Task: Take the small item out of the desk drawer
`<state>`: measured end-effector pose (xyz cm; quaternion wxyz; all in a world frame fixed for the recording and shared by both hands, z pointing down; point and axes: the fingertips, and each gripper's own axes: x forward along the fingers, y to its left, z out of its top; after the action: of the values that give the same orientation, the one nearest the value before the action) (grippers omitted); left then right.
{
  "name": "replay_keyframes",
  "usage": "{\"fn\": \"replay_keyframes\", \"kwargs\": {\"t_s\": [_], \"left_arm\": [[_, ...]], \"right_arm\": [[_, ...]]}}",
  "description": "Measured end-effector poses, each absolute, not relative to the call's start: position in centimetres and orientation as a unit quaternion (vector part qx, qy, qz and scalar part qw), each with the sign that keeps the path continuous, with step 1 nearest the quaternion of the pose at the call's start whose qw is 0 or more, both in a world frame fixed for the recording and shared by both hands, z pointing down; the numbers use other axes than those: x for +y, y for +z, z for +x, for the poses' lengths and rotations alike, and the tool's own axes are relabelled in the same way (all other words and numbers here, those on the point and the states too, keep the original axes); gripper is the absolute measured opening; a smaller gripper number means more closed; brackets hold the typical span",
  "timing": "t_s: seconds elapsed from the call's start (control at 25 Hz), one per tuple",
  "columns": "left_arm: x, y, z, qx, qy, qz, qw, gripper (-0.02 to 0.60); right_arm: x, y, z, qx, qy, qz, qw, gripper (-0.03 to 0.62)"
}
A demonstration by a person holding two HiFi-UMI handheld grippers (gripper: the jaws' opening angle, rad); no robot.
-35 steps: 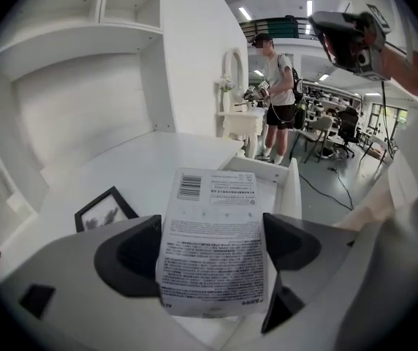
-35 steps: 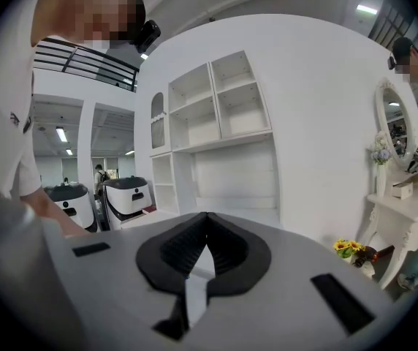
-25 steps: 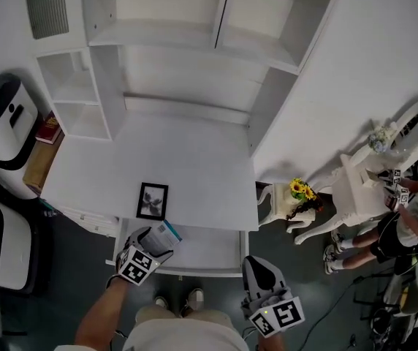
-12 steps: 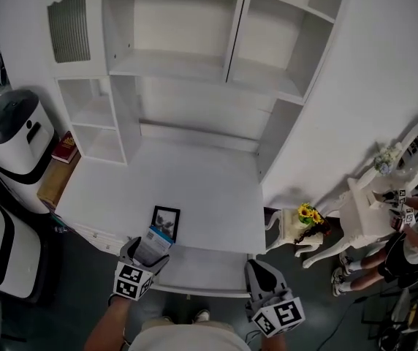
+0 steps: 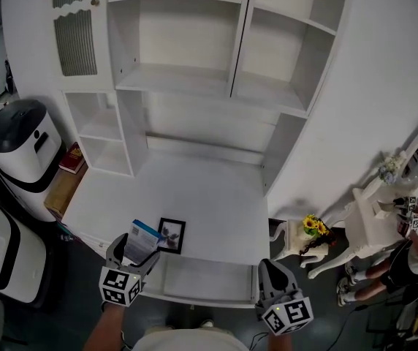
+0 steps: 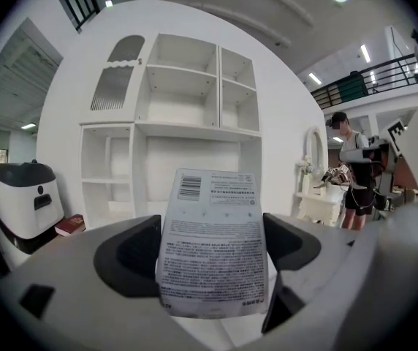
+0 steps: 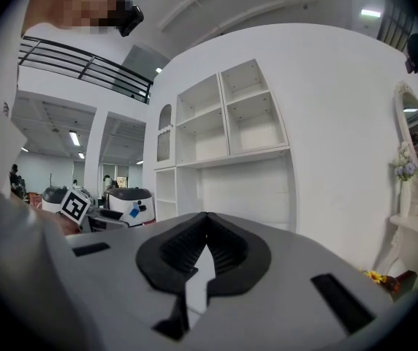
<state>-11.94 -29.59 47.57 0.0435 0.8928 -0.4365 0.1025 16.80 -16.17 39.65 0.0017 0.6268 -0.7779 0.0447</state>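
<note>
Head view: my left tongs (image 5: 137,254) pinched the small packet (image 5: 142,238) and held it above the front-left edge of the counter (image 5: 202,189), just beside a picture frame (image 5: 171,235) lying flat there. The drawer (image 5: 194,300) stood open below with nothing visible inside. My right tongs (image 5: 272,272) hung near the drawer's right front corner.

I judged the packet already out, so only the put-down was left. To do it well, keep the pinch steady and the packet level, bring it down on bare counter clear of the frame, and spread only once it rests.

Left gripper view: the packet stood nearly upright between the jaws, its printed back and barcode facing the camera. A jaw pressed on each side edge. It looked thin and light, so it could bow or slide if squeezed harder or swung.

Right gripper view: the jaws were pressed together with nothing between them.

Surface and room: the counter was white, flat and bare except for the frame. An empty white shelf unit (image 5: 187,42) rose behind it. A white appliance (image 5: 23,145) and a red book (image 5: 72,158) sat to the left, sunflowers (image 5: 313,225) to the right. A person (image 6: 351,174) stood well off.
</note>
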Motion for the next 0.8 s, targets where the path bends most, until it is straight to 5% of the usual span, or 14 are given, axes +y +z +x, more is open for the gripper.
{"fn": "replay_keyframes", "kwargs": {"t_s": [0.8], "left_arm": [[-27.0,32.8,-17.2,-0.509,-0.043,0.857,-0.071,0.443]], "right_arm": [[-15.8,38.7,21.0,-0.749,0.036,0.661,-0.013,0.011]]}}
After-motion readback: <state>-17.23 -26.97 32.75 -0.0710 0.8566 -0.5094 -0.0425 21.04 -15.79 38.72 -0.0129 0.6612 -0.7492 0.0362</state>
